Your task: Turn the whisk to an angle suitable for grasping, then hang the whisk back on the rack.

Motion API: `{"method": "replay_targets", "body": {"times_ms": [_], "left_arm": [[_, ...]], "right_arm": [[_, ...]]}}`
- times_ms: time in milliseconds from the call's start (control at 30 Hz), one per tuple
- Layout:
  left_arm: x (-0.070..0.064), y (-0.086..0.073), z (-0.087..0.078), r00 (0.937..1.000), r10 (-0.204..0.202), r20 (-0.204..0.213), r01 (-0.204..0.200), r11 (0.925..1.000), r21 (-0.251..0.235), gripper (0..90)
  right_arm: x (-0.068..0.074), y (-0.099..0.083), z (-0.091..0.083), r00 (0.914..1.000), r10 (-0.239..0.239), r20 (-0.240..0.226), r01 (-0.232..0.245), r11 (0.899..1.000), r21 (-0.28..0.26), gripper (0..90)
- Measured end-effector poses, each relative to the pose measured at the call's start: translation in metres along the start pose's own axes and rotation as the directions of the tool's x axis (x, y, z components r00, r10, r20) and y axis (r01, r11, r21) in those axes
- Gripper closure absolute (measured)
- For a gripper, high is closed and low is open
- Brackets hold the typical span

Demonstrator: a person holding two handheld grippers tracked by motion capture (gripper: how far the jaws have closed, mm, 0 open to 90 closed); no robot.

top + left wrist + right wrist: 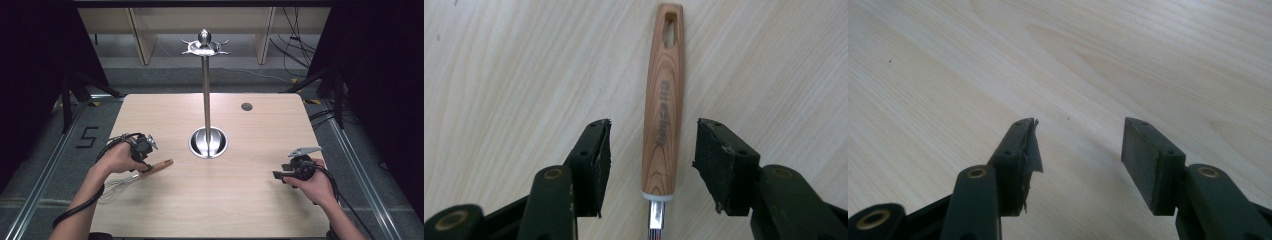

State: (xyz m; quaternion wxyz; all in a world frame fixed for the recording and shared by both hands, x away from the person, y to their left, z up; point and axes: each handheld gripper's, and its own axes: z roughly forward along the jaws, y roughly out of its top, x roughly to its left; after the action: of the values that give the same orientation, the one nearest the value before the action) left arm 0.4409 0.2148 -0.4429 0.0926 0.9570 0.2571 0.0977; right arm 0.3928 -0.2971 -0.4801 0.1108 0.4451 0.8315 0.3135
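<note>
My left hand-held gripper straddles the whisk handle, jaws wide, gripping nothing; its axis runs straight ahead. Right hand-held gripper is open, empty, well apart.

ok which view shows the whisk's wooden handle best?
The left gripper view: the wooden handle lies full length between the open jaws, with grain, printed lettering and hanging slot clear. In the high view just its tip pokes out past the left gripper, small and partly hidden by the hand.
</note>
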Motion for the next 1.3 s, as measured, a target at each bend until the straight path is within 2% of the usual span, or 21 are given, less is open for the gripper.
{"method": "replay_targets", "body": {"times_ms": [67, 100, 133, 167, 200, 267, 300, 333, 367, 400, 500, 567, 700, 800, 833, 900, 967, 1000, 1067, 1200, 1300], "left_arm": [[-0.001, -0.002, 0.001, 0.9999, 0.000, 0.017, 0.000, 1.0000, -0.002, 47.4], [-0.001, -0.004, 0.001, 0.9997, -0.001, 0.025, 0.001, 1.0000, -0.007, 47.4], [-0.001, -0.004, 0.001, 0.9997, -0.001, 0.025, 0.001, 1.0000, -0.007, 47.6], [-0.001, -0.006, 0.002, 0.9996, 0.001, 0.029, -0.001, 1.0000, 0.002, 48.0], [-0.001, -0.006, 0.003, 0.9995, 0.003, 0.030, -0.004, 1.0000, 0.007, 48.1], [-0.001, -0.007, 0.005, 0.9993, 0.014, 0.036, -0.014, 0.9998, 0.016, 49.2], [-0.001, -0.007, 0.006, 0.9986, 0.023, 0.047, -0.025, 0.9991, 0.033, 49.8], [-0.001, -0.007, 0.007, 0.9982, 0.028, 0.054, -0.030, 0.9989, 0.036, 50.1], [-0.001, -0.006, 0.008, 0.9976, 0.040, 0.057, -0.043, 0.9981, 0.044, 50.5], [-0.001, -0.005, 0.009, 0.9977, 0.043, 0.054, -0.045, 0.9979, 0.047, 51.0], [-0.001, -0.002, 0.010, 0.9969, 0.064, 0.046, -0.067, 0.9958, 0.062, 52.1], [0.000, 0.000, 0.010, 0.9951, 0.088, 0.045, -0.092, 0.9930, 0.074, 52.9], [0.000, 0.003, 0.014, 0.9926, 0.108, 0.056, -0.113, 0.9883, 0.103, 54.6], [0.000, 0.002, 0.017, 0.9921, 0.106, 0.067, -0.114, 0.9853, 0.127, 55.6], [0.001, 0.001, 0.017, 0.9923, 0.104, 0.067, -0.112, 0.9844, 0.136, 56.1], [0.002, -0.001, 0.017, 0.9931, 0.095, 0.068, -0.105, 0.9824, 0.154, 57.1], [0.002, -0.003, 0.019, 0.9931, 0.097, 0.067, -0.107, 0.9796, 0.170, 57.9], [0.002, -0.003, 0.020, 0.9935, 0.089, 0.070, -0.100, 0.9804, 0.170, 58.4], [0.002, -0.003, 0.022, 0.9931, 0.087, 0.079, -0.100, 0.9792, 0.177, 59.4], [0.000, -0.003, 0.025, 0.9934, 0.078, 0.084, -0.091, 0.9800, 0.177, 61.3], [0.000, -0.002, 0.027, 0.9930, 0.083, 0.084, -0.097, 0.9793, 0.178, 61.6]], "right_arm": [[0.004, 0.003, 0.000, 0.9996, 0.026, -0.009, -0.026, 1.000, 0.017, 48.2], [0.004, 0.004, 0.001, 1.0000, 0.002, -0.003, -0.002, 1.000, 0.008, 48.2], [0.006, 0.004, 0.003, 0.9998, 0.016, -0.014, -0.016, 1.000, -0.015, 48.1], [0.007, 0.005, 0.004, 0.9995, 0.017, -0.025, -0.018, 1.000, -0.014, 48.1], [0.006, 0.006, 0.003, 0.9998, -0.016, -0.009, 0.016, 1.000, 0.004, 48.1], [0.008, 0.007, 0.003, 0.9998, 0.000, -0.019, 0.000, 1.000, 0.013, 48.1], [0.006, 0.006, 0.006, 0.9998, -0.017, -0.008, 0.017, 0.999, -0.027, 48.1], [0.007, 0.005, 0.006, 0.9999, -0.001, -0.015, 0.000, 1.000, -0.031, 48.1], [0.005, 0.006, 0.003, 0.9998, -0.014, -0.014, 0.014, 1.000, -0.005, 48.1], [0.006, 0.006, 0.000, 0.9998, 0.013, -0.017, -0.013, 1.000, 0.015, 48.1], [0.003, 0.004, 0.000, 0.9999, -0.014, -0.006, 0.014, 1.000, 0.005, 48.1], [0.007, 0.005, -0.001, 0.9994, 0.036, -0.003, -0.036, 0.999, 0.011, 48.0], [0.009, 0.002, -0.003, 0.9992, 0.039, 0.004, -0.039, 0.999, 0.005, 48.0], [0.008, 0.000, -0.003, 0.9997, 0.020, 0.017, -0.020, 1.000, -0.002, 48.0], [0.008, 0.001, -0.005, 0.9998, 0.016, 0.008, -0.016, 1.000, 0.021, 48.0], [0.007, -0.001, -0.001, 0.9998, -0.009, 0.016, 0.010, 0.999, -0.038, 48.0], [0.007, 0.001, -0.005, 1.0000, 0.006, 0.005, -0.006, 1.000, 0.011, 48.0], [0.007, 0.000, -0.002, 0.9998, 0.018, 0.001, -0.018, 1.000, -0.018, 48.0], [0.008, 0.001, -0.005, 0.9998, 0.018, 0.002, -0.018, 1.000, 0.020, 48.0], [0.007, 0.000, -0.002, 1.0000, 0.005, 0.008, -0.005, 1.000, -0.013, 48.0], [0.007, 0.001, -0.004, 1.0000, -0.001, 0.008, 0.001, 1.000, 0.012, 48.0]]}}
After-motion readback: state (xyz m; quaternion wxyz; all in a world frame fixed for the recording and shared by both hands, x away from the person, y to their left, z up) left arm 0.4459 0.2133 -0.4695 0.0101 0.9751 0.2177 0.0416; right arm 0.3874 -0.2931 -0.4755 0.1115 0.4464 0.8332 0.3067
